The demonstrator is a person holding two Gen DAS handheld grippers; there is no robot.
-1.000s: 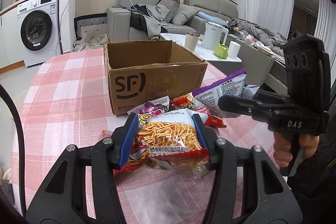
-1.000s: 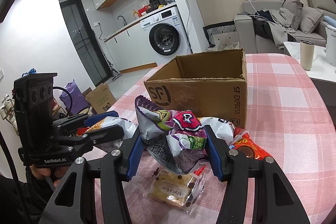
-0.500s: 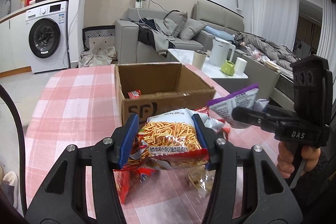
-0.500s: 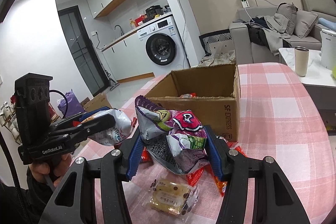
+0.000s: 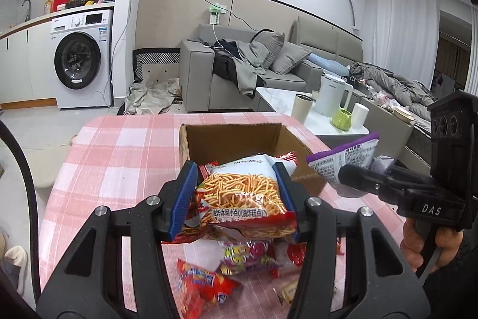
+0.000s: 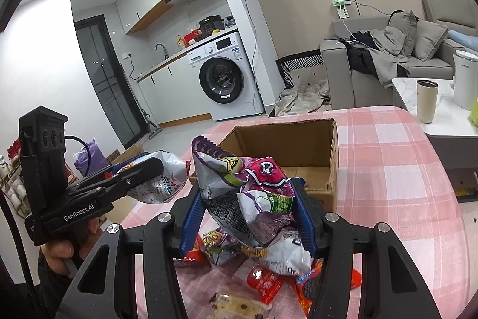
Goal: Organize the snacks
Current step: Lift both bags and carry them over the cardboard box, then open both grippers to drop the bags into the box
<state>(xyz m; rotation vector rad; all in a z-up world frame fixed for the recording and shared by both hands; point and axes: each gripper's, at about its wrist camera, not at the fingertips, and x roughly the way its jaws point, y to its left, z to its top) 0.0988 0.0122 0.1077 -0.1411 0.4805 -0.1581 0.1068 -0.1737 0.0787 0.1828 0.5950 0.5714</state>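
Note:
My left gripper [image 5: 234, 199] is shut on a red bag of stick snacks [image 5: 243, 201] and holds it in the air just in front of the open cardboard box [image 5: 236, 145]. My right gripper [image 6: 249, 214] is shut on a purple and white snack bag [image 6: 254, 193], also raised before the box [image 6: 301, 148]. Each gripper shows in the other's view: the right one [image 5: 355, 181] at the right with its purple bag [image 5: 343, 160], the left one [image 6: 143, 169] at the left with its bag [image 6: 161, 178].
Several loose snack packets [image 5: 206, 286] lie on the pink checked tablecloth [image 5: 119, 157] below the grippers, also in the right wrist view [image 6: 263, 280]. A red packet lies inside the box. A low table with a cup [image 6: 427, 100] and kettle stands to the right.
Both grippers have risen from the table with their bags and moved toward the box, so its inside now shows.

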